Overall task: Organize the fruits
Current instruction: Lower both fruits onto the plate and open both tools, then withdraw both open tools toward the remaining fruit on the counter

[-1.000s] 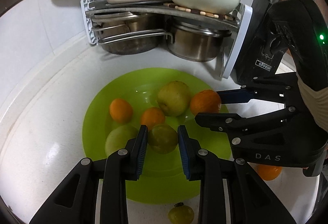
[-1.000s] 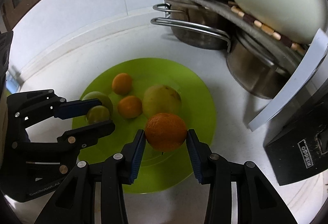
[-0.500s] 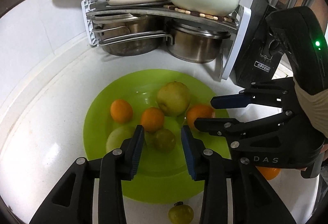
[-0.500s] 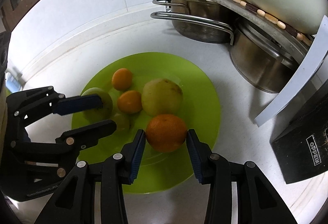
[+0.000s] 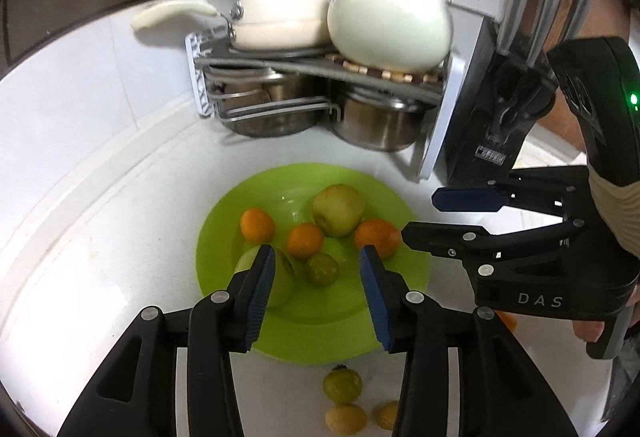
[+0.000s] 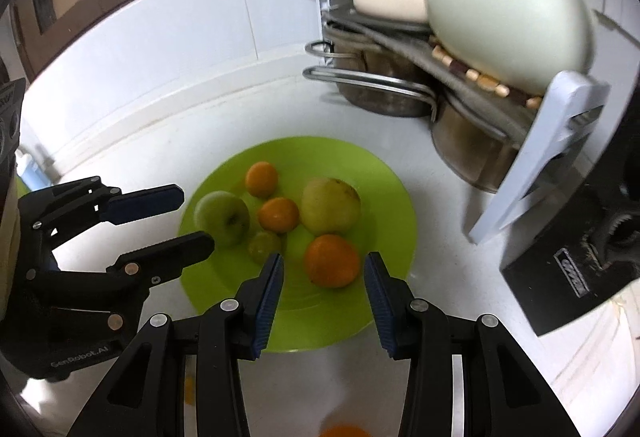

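Observation:
A lime-green plate holds a green apple, a yellow-green apple, two small oranges, a bigger orange and a small green fruit. My left gripper hangs above the plate's near side. Its jaws are opening, and the small green fruit lies on the plate below them, untouched. My right gripper is open above the bigger orange, which rests on the plate clear of both pads. In the left wrist view the right gripper sits just right of that orange.
Loose on the white counter near me are another small green fruit, two yellow fruits and an orange. Behind the plate stand a rack with steel pots, a white kettle and a black knife block.
Both grippers rose and drew back from the plate. The left jaws spread and let go of the small green fruit. The bigger orange now lies on the plate, free of the right pads.

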A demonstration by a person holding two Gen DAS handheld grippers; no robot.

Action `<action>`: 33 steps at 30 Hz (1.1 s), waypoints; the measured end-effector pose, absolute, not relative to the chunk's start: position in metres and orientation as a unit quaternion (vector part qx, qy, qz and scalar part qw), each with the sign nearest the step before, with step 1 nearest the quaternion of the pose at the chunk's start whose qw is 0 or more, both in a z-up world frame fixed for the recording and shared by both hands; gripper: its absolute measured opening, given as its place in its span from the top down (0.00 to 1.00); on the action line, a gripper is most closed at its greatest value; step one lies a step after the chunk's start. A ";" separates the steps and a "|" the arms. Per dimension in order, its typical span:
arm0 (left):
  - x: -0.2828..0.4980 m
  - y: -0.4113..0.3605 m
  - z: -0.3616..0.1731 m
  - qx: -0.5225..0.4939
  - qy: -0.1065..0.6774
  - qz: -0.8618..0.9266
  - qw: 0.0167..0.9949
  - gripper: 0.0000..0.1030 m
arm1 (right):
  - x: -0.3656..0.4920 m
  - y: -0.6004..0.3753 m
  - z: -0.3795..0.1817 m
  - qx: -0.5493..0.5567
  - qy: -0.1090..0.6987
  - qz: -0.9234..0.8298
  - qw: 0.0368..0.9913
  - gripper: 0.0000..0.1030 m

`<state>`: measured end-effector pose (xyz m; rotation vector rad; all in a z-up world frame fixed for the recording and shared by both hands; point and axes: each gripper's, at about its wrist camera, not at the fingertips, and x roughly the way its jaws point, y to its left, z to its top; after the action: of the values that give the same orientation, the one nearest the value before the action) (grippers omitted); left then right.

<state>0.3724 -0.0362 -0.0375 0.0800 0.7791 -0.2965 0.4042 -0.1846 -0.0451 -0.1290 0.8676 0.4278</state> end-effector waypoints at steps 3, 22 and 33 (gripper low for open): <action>0.363 -0.035 -0.028 0.036 0.369 -0.143 0.918 0.56 | 0.393 -0.186 -0.034 -0.057 0.403 0.201 0.891 0.58; 0.291 -0.030 -0.005 0.051 0.327 -0.120 0.936 0.43 | 0.317 -0.211 -0.013 -0.037 0.343 0.083 0.935 0.43; 0.277 -0.022 -0.025 0.052 0.344 -0.107 0.931 0.43 | 0.290 -0.220 -0.037 -0.014 0.352 0.022 0.936 0.42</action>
<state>0.2766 -0.0221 -0.0248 0.1068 0.7035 -0.2198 0.2905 -0.2198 -0.0372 -0.0290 0.7186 0.0458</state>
